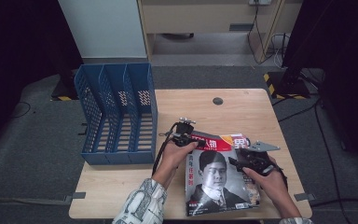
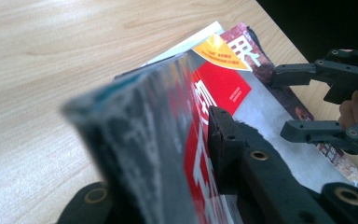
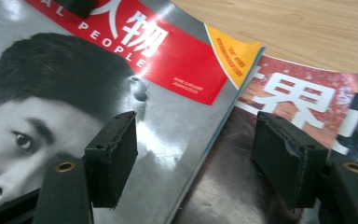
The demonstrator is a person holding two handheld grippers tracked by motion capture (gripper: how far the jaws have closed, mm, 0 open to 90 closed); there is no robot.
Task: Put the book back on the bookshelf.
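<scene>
While the left gripper (image 2: 177,154) has its jaws clamped on the top magazine's (image 1: 219,179) lifted corner at the table's (image 1: 242,105) near edge, the right gripper (image 3: 196,161) hovers with jaws apart over both magazines, holding nothing. Filing into the blue rack (image 1: 116,112) seems barely begun; the second magazine (image 3: 303,100) lies underneath.

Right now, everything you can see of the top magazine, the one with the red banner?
The top magazine is glossy, with a grey cover showing a black-and-white portrait, a red title banner with white characters and a yellow corner flash. It lies on a second magazine at the near right of the wooden table. The left gripper is shut on its top left corner, lifting that edge. The right gripper hovers open over its right edge.
</scene>
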